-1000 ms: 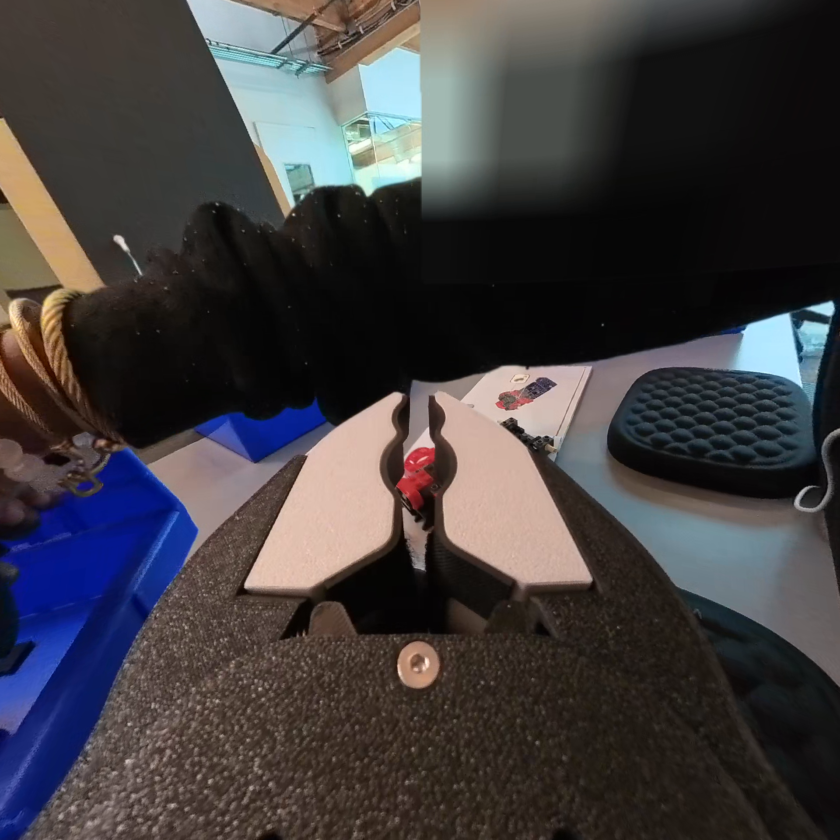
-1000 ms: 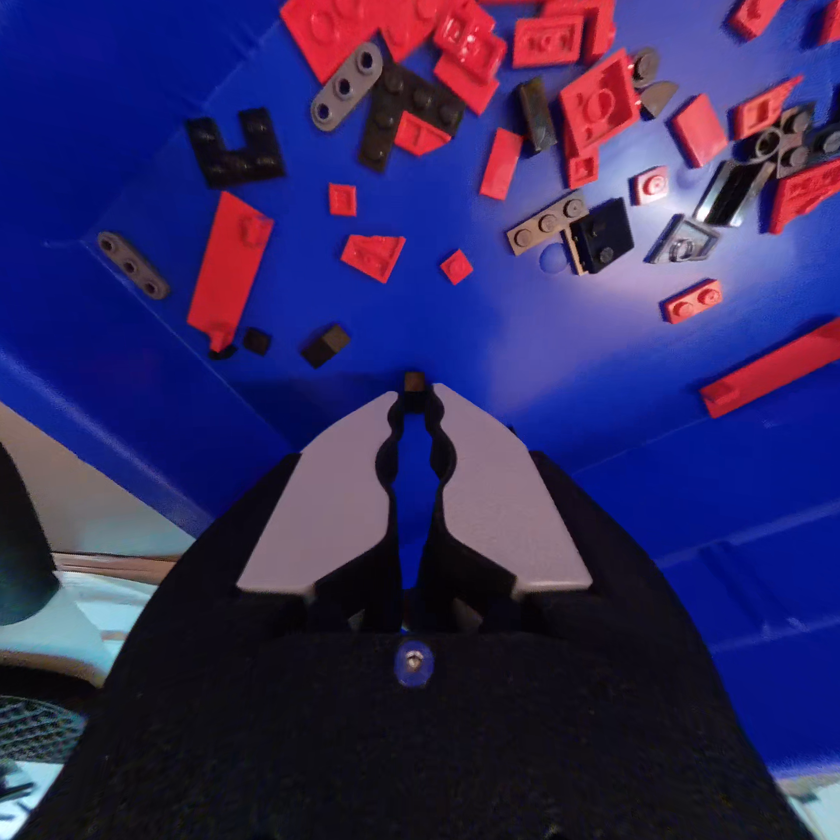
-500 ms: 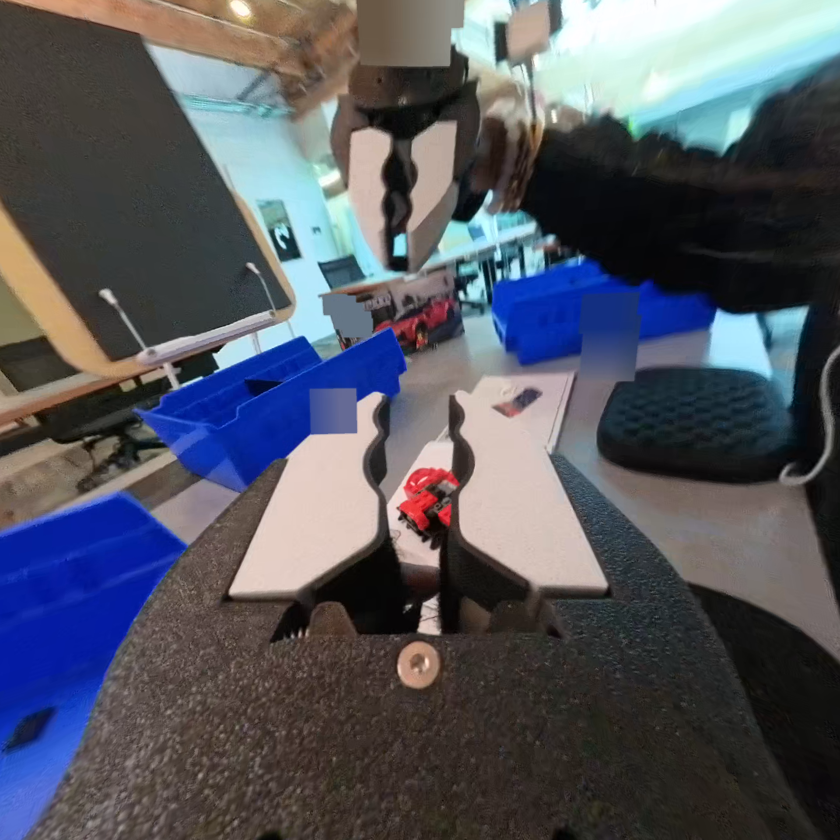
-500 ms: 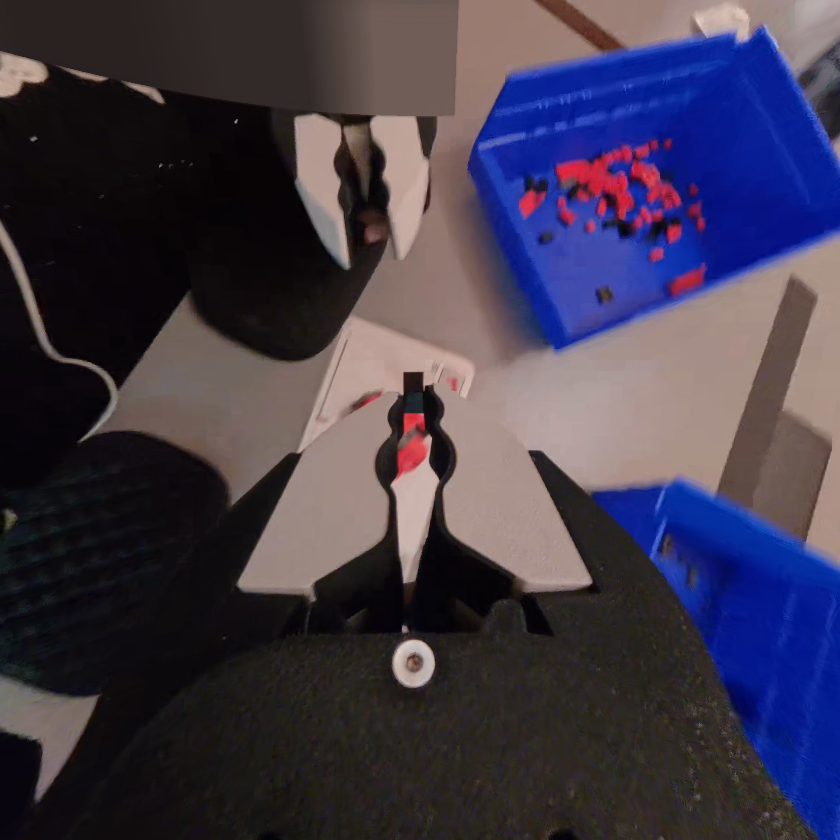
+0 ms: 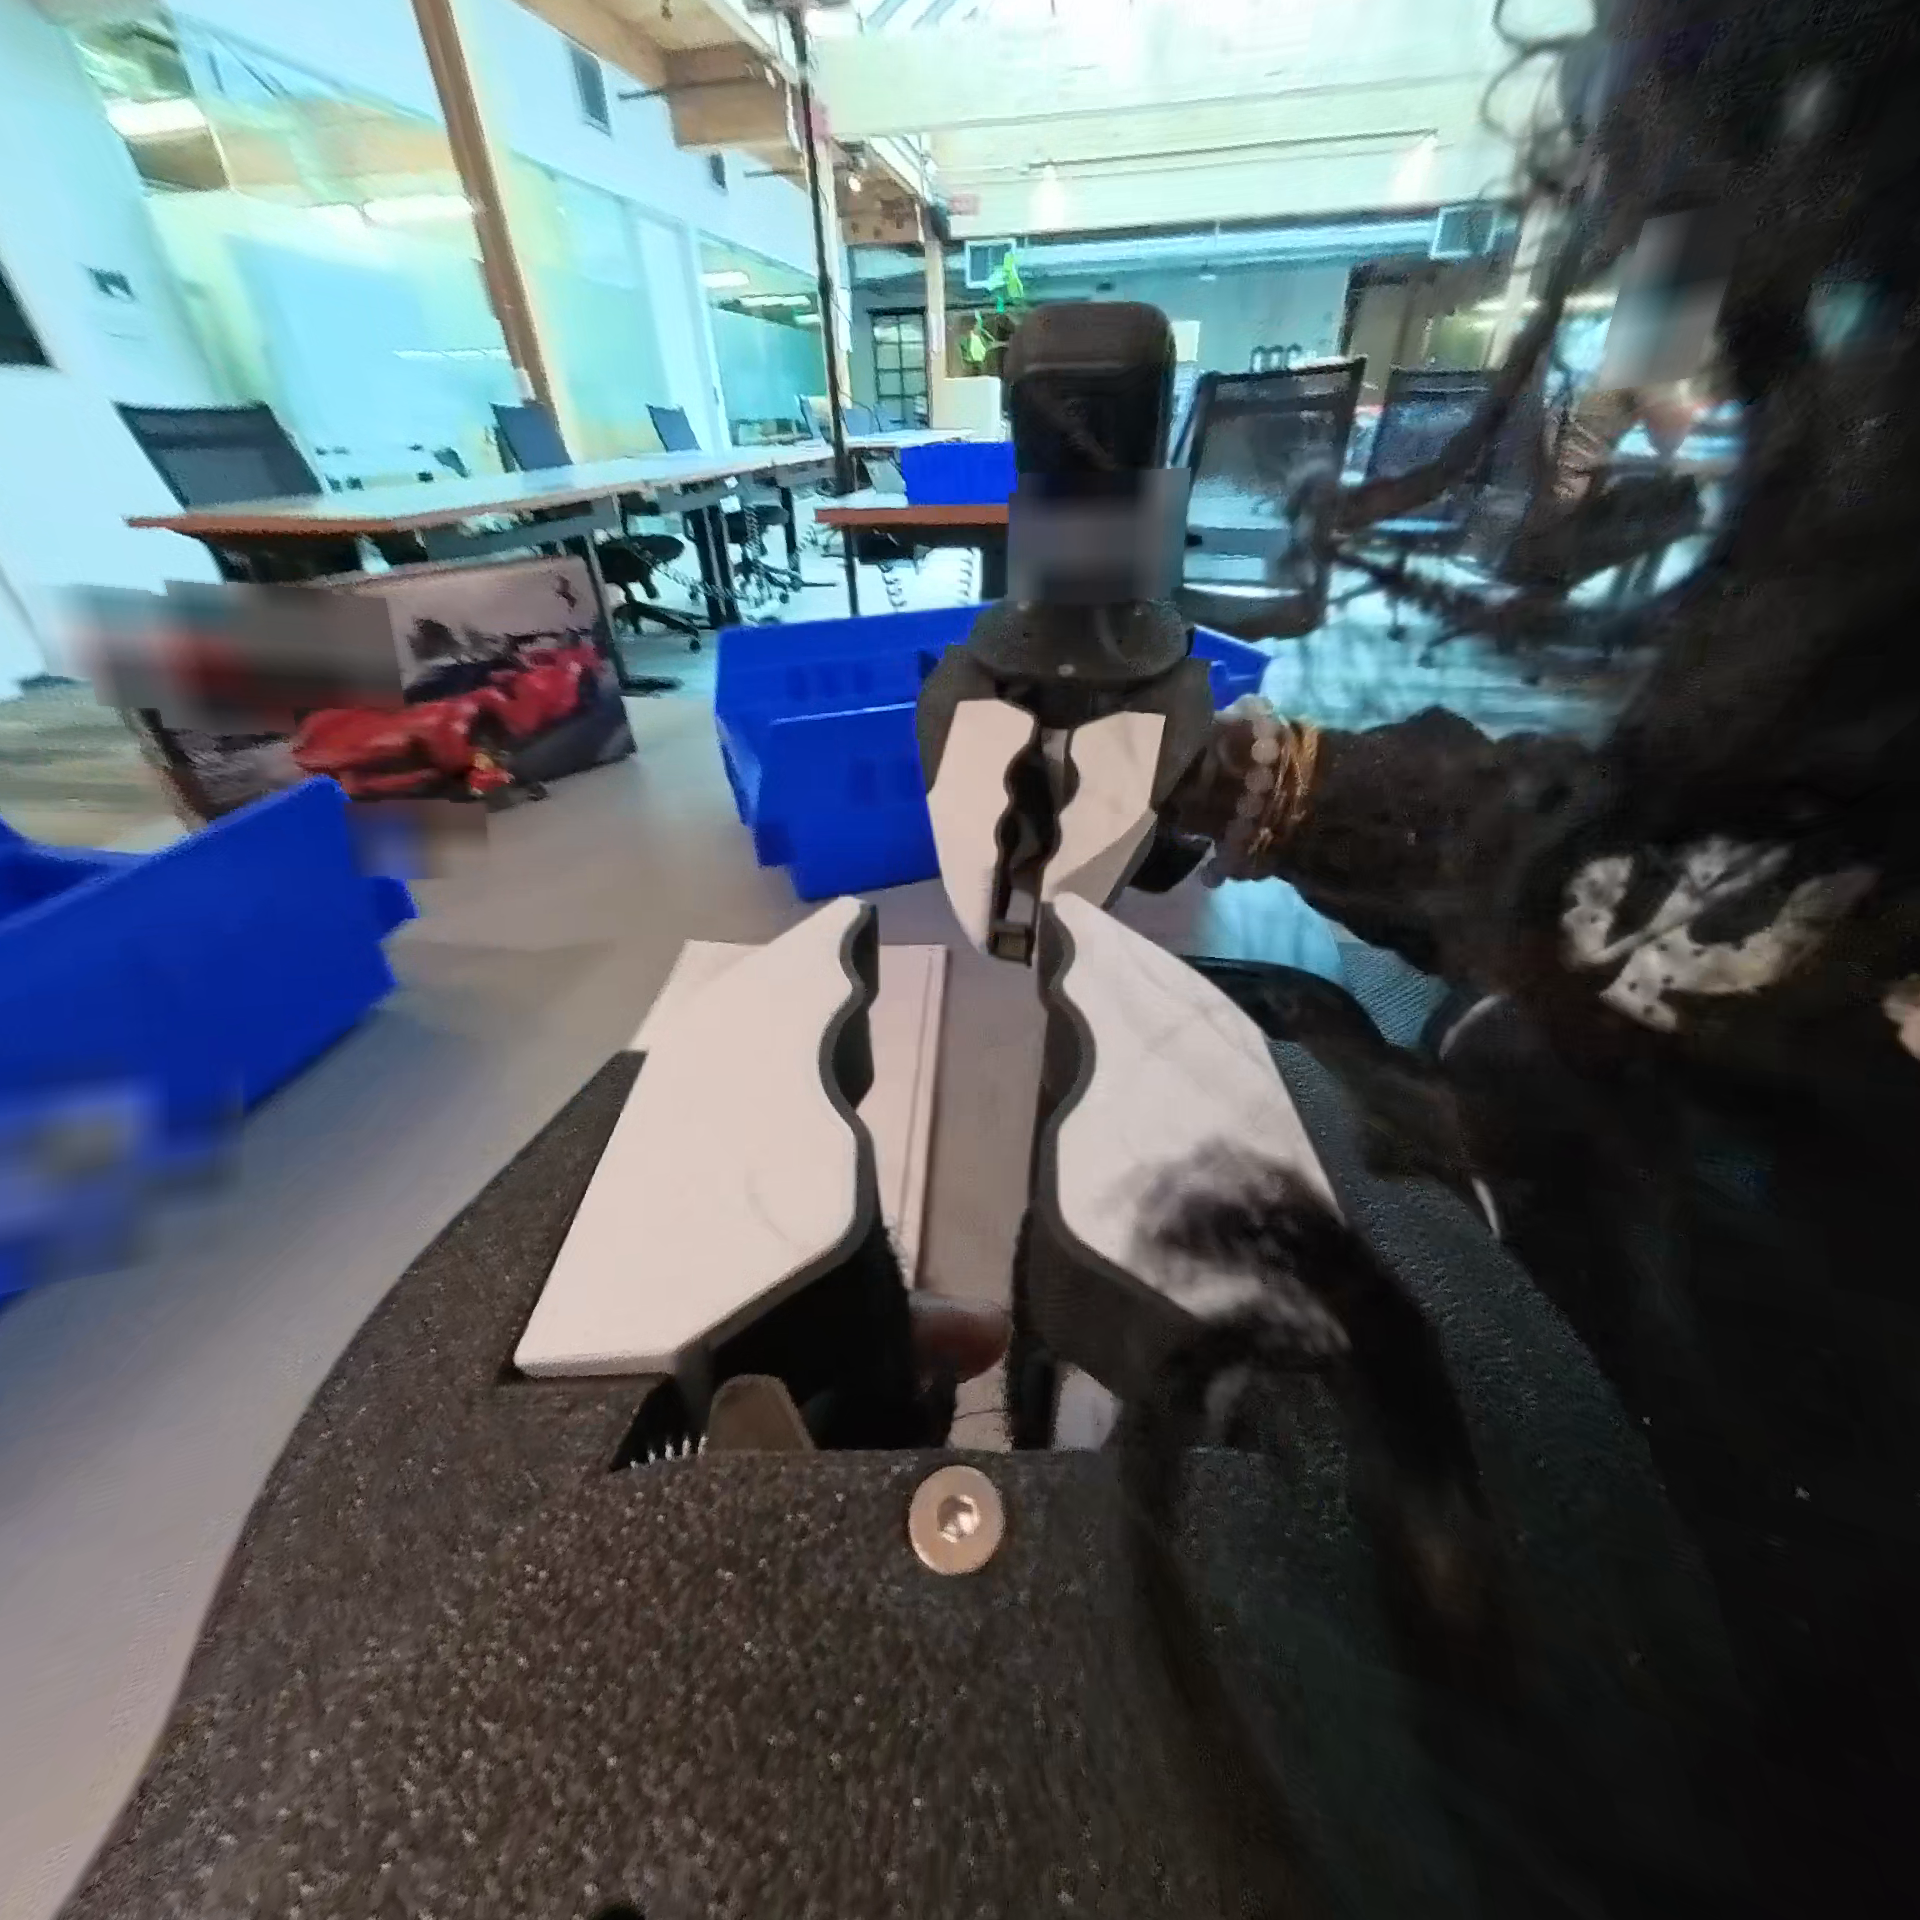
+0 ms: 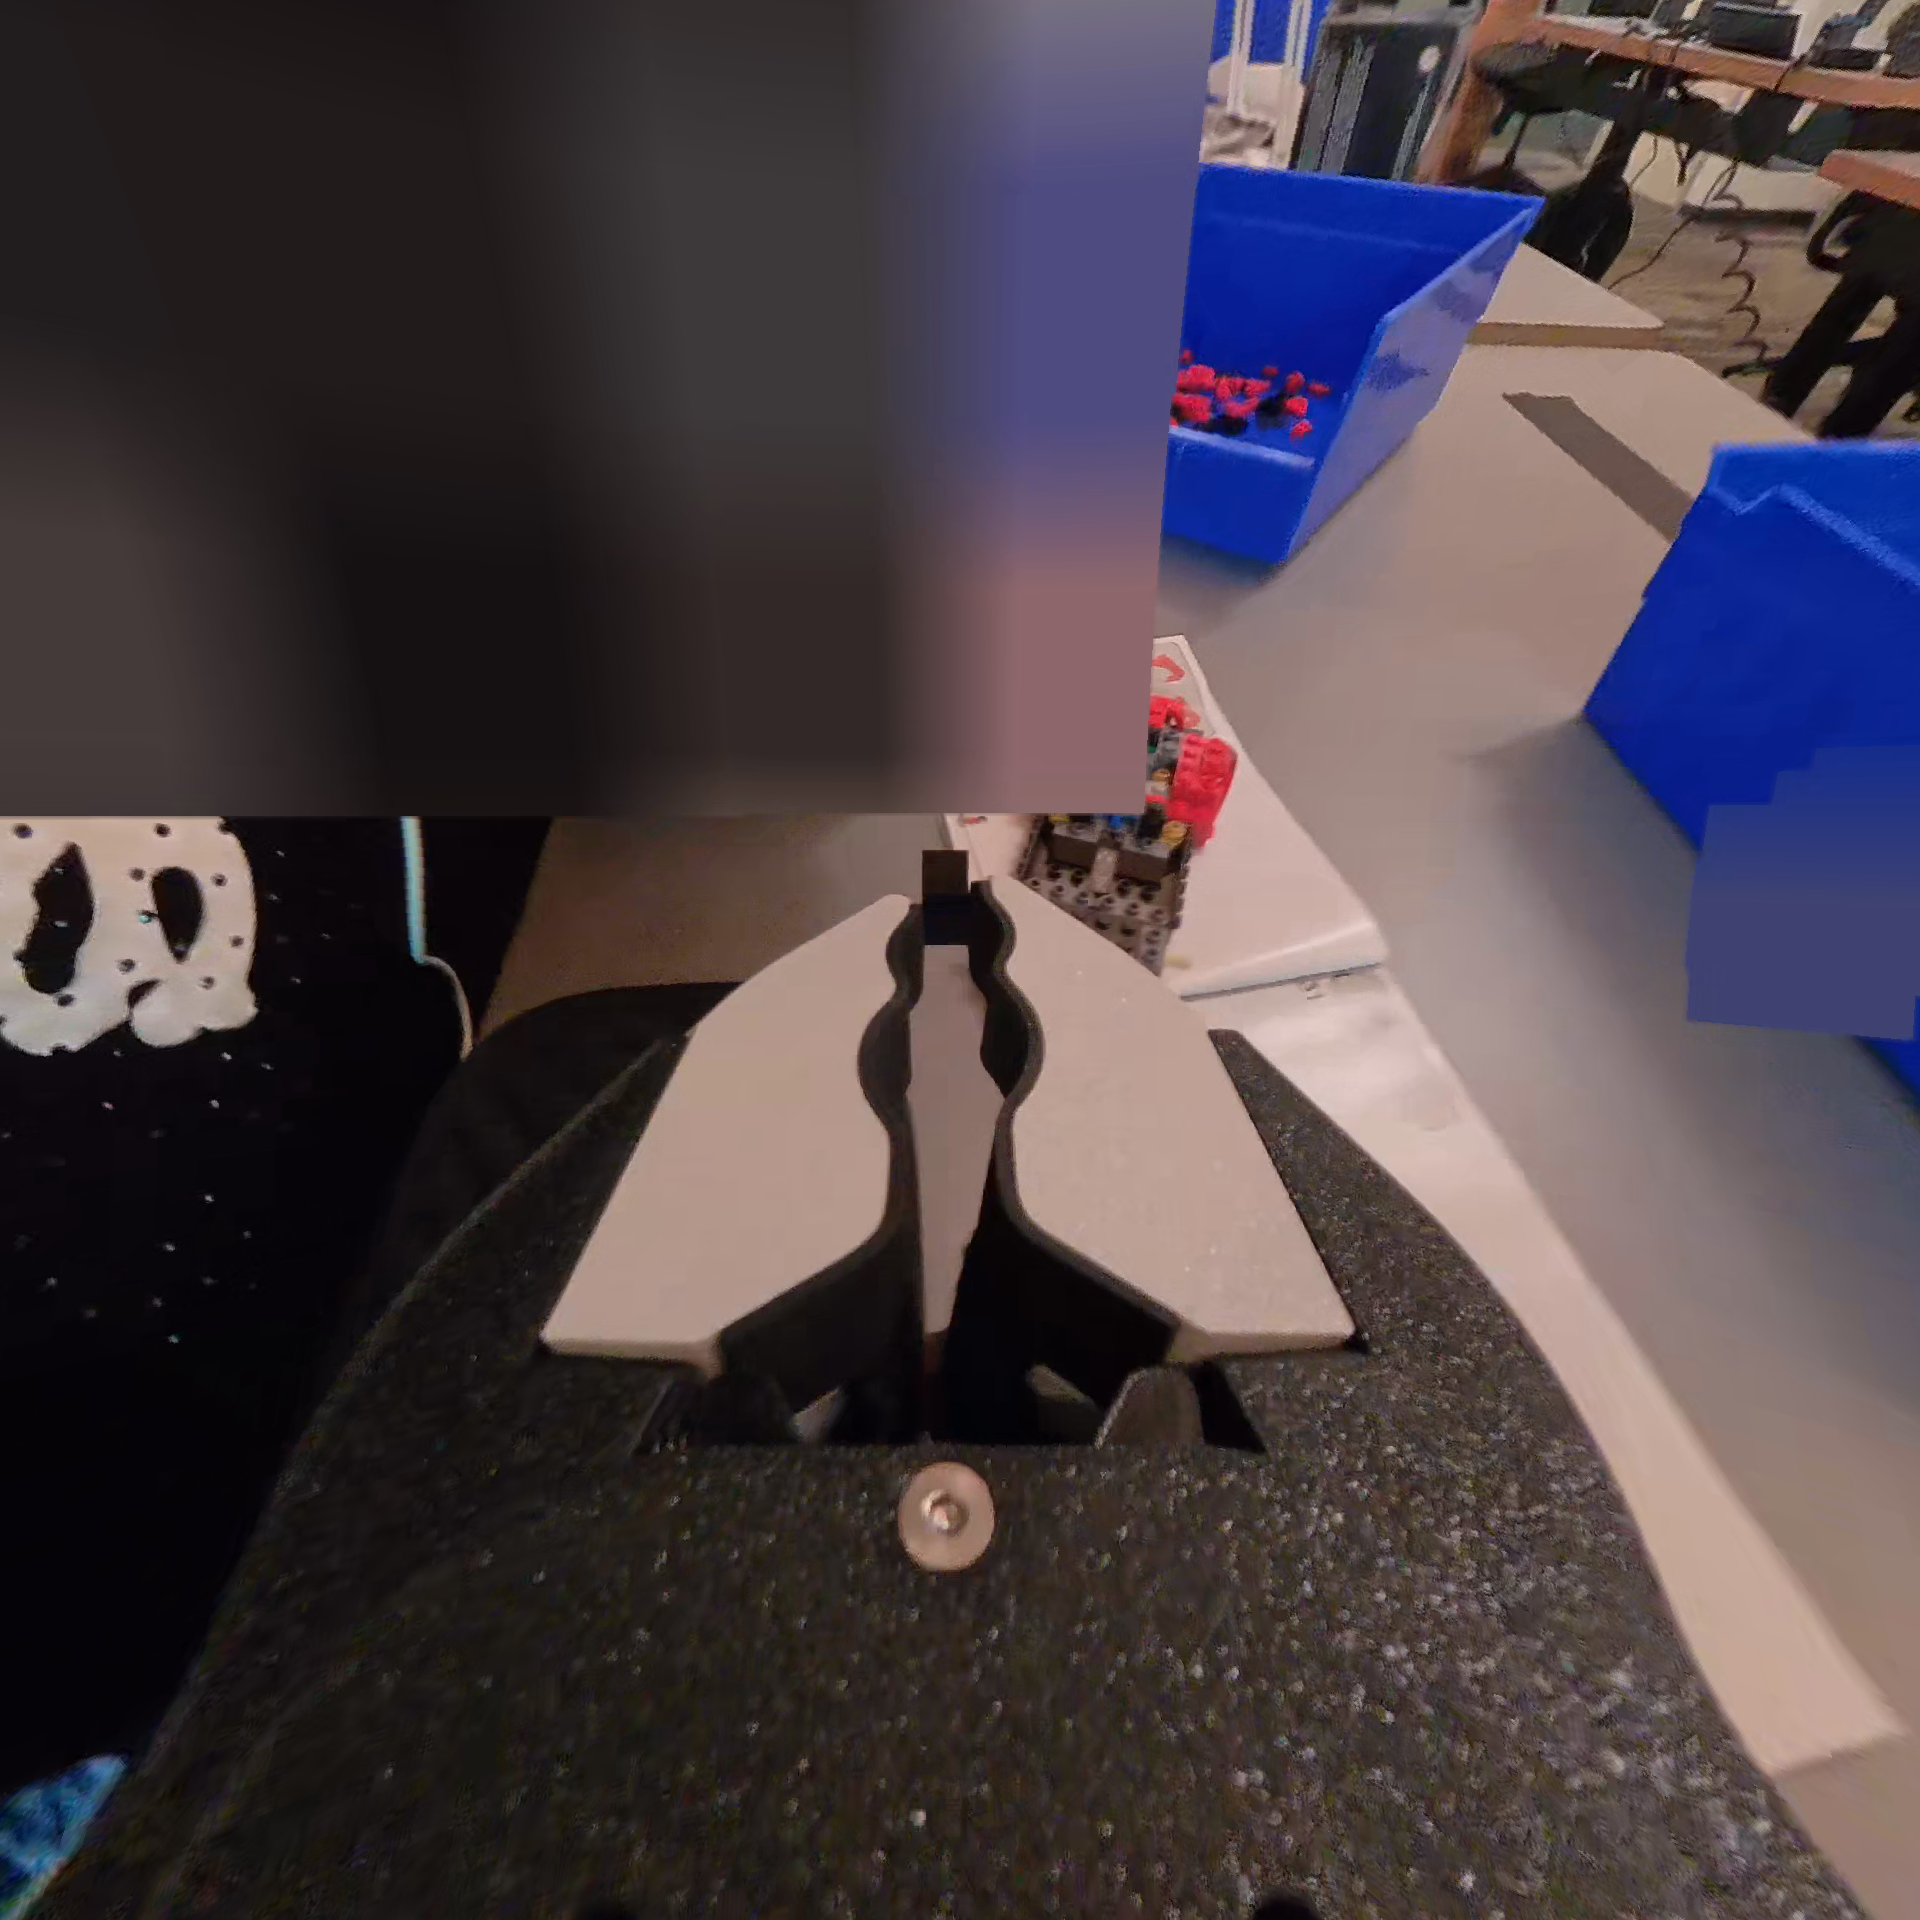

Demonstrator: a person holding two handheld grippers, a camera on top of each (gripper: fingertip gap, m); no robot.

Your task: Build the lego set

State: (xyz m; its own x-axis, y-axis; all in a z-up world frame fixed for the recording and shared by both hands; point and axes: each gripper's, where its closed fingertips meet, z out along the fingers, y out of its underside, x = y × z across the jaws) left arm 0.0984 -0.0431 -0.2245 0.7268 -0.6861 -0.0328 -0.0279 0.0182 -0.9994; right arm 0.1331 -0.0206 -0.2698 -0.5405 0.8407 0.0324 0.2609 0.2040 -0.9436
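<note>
In the left wrist view, a blue bin (image 5: 187, 997) sits at the left edge of the grey table (image 5: 540, 914), with a boxed picture of a red car (image 5: 499, 675) behind it. Toward the middle, the left gripper (image 5: 956, 925) holds its jaws apart with nothing between them, above a white booklet (image 5: 914, 1039). Just beyond its right fingertip the right gripper (image 5: 1013, 930) points down, jaws pinched on a small black lego piece (image 5: 1008, 940); another blue bin (image 5: 831, 769) stands behind it. In the right wrist view, the same black piece (image 6: 943, 878) pokes out of the closed tips of the right gripper (image 6: 948, 914). Just right of it, the partly built lego model (image 6: 1143, 831), dark with red parts, rests on the booklet (image 6: 1268, 914). Farther right, a blue bin of red and black pieces (image 6: 1330, 353) stands well apart, and a nearer blue bin (image 6: 1787, 644) fills the edge.
</note>
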